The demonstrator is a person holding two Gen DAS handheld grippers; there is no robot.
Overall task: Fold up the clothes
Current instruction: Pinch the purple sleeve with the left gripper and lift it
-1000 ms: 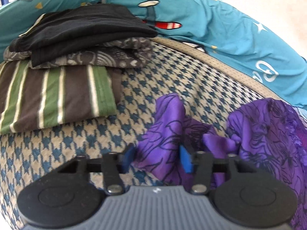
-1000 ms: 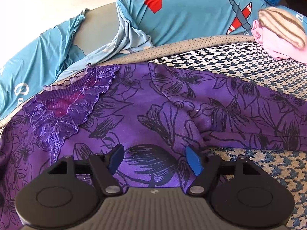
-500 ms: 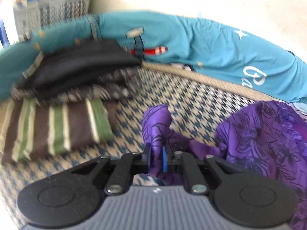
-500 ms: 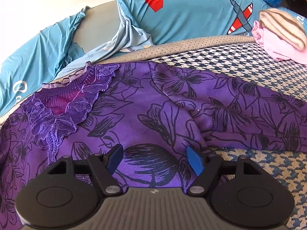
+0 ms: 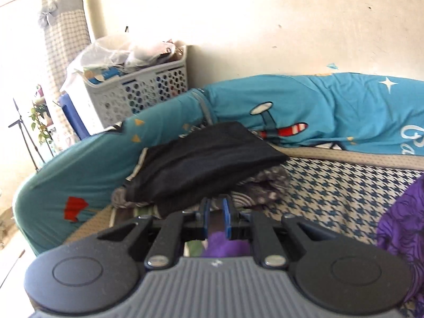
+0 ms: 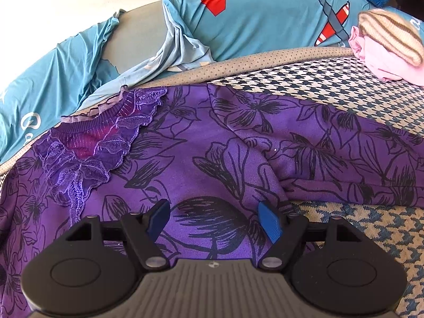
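The left tongs [image 5: 215,218] pinch a bit of the purple top [image 6: 212,159], lifted up. The right tongs [image 6: 213,221] are wide open, just over the top, which lies spread on the bed [image 6: 331,76].

A home bedroom. A bed [image 6: 344,79] with a houndstooth cover carries folded clothes [image 5: 206,164] and, along its far edge, teal bedding [image 5: 331,114] printed with aeroplanes. Beyond the bed's far corner stands a full laundry basket [image 5: 143,92] against a plaster wall [image 5: 265,26]; a checked curtain [image 5: 63,31] hangs beside it.
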